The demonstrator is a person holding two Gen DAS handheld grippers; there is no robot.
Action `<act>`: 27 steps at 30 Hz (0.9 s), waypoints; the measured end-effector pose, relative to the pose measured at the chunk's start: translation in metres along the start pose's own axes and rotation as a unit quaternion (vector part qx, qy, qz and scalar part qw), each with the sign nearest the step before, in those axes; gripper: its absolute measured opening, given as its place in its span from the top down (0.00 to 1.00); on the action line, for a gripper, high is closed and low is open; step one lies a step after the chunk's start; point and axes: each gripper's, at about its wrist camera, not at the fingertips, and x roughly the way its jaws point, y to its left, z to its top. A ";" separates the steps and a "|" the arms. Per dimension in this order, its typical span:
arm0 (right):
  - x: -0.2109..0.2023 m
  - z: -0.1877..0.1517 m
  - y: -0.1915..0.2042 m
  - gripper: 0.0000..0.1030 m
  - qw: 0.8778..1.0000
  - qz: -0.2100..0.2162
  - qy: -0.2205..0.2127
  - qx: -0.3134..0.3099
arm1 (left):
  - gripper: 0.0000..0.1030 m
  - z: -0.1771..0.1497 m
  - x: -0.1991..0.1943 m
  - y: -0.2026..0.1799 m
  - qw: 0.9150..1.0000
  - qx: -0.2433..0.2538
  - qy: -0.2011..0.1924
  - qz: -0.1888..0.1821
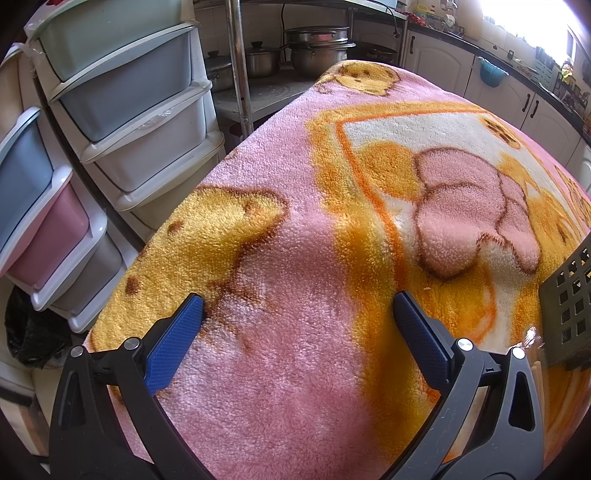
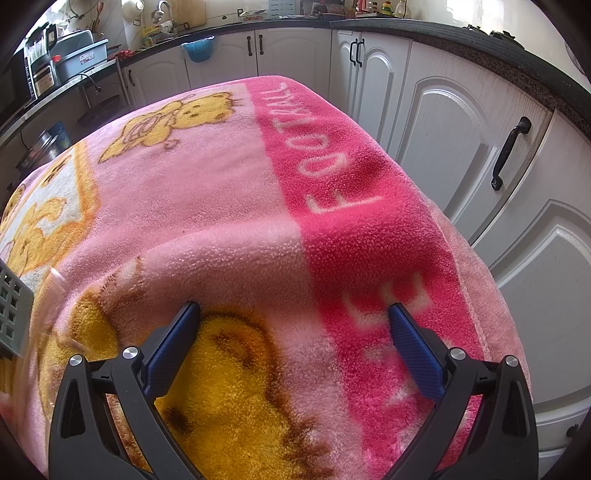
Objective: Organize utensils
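My left gripper [image 1: 297, 306] is open and empty above a table covered by a pink and yellow fleece blanket [image 1: 295, 240]. A grey perforated basket [image 1: 567, 306] shows at the right edge of the left wrist view. My right gripper [image 2: 293, 314] is open and empty above the same blanket [image 2: 229, 206], over its pink "FOOTBALL" band. The grey basket [image 2: 11, 314] also shows at the left edge of the right wrist view. No utensils are visible in either view.
Stacked plastic drawer units [image 1: 122, 103] stand left of the table. A metal rack holds pots [image 1: 317, 48] behind it. White kitchen cabinets [image 2: 461, 155] with dark handles run close along the table's right side under a dark countertop [image 2: 443, 33].
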 end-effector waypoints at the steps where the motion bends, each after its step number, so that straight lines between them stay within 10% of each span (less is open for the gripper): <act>1: 0.000 0.000 0.000 0.05 1.000 0.000 0.000 0.000 | 0.09 0.000 0.000 -0.001 1.000 0.000 0.000 0.000; 27: 0.000 0.000 0.000 0.05 1.000 0.000 0.000 0.000 | 0.09 0.000 0.000 -0.001 1.000 0.000 0.000 0.000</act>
